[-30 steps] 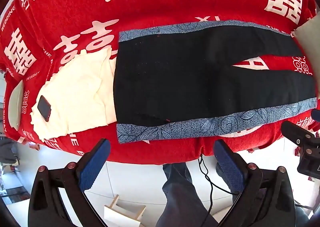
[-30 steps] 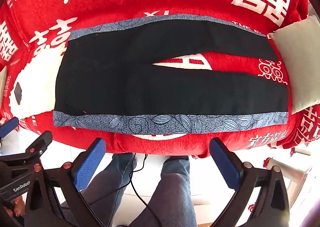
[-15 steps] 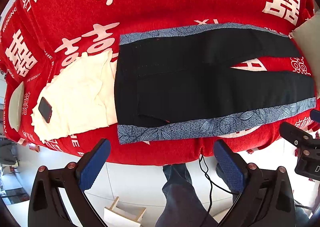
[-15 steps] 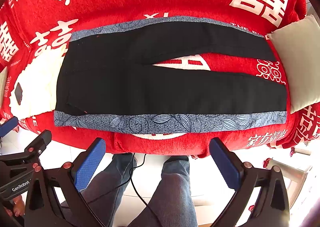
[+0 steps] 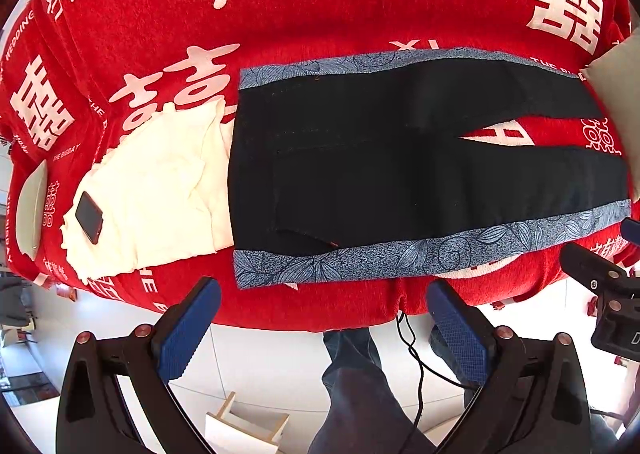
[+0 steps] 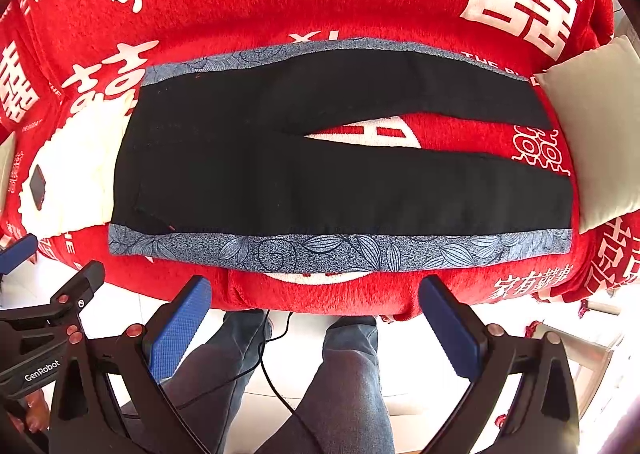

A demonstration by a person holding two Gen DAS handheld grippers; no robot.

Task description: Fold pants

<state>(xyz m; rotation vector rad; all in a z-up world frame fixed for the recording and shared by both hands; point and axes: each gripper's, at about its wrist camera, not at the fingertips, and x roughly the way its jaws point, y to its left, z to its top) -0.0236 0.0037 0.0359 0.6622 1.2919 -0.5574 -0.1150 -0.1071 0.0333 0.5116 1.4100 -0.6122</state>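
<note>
Pants (image 5: 400,174), black with blue patterned side bands, spread flat and unfolded on a red blanket (image 5: 320,6) printed with white characters, waistband to the left, legs parted toward the right. Nearest, left gripper (image 5: 322,324) and right gripper (image 6: 314,320), jaws wide apart, empty, hovering off the blanket's near edge above jeans-clad legs (image 6: 352,374). Beyond, left of the waistband, cream cloth (image 5: 152,190) bearing a dark phone (image 5: 89,217); at far right, pale cushion (image 6: 592,134).

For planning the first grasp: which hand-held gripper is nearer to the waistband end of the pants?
Left. The left hand-held gripper hovers off the sofa edge below the waistband end of the pants; the right hand-held gripper hovers nearer the legs.
</note>
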